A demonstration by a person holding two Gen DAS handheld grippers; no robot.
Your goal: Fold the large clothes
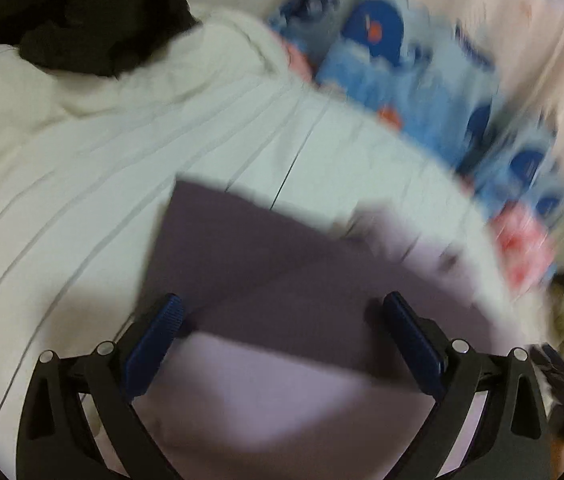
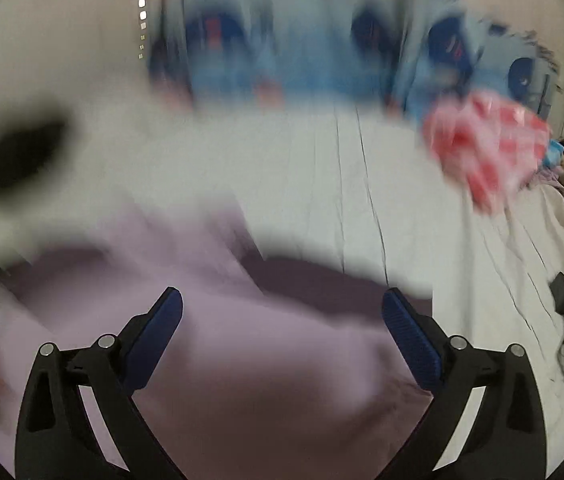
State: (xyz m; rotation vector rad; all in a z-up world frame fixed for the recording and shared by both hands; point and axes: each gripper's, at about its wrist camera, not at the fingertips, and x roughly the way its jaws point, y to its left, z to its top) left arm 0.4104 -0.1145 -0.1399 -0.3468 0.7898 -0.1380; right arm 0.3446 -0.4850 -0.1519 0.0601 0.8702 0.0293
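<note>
A pale lilac garment (image 1: 282, 384) lies on the white striped sheet (image 1: 129, 160), its upper part in shadow. My left gripper (image 1: 282, 312) hovers over it, jaws wide apart, nothing pressed between the blue pads. In the right wrist view the same lilac garment (image 2: 249, 352) spreads under my right gripper (image 2: 282, 304), which also stands wide open with the cloth below it, not clamped. Both views are blurred by motion.
A black garment (image 1: 93, 12) is heaped at the far left of the bed. A blue patterned quilt (image 1: 410, 60) and a pink-and-white cloth (image 2: 486, 148) lie along the far side. A black charger with its cable (image 2: 562, 292) rests on the sheet at right.
</note>
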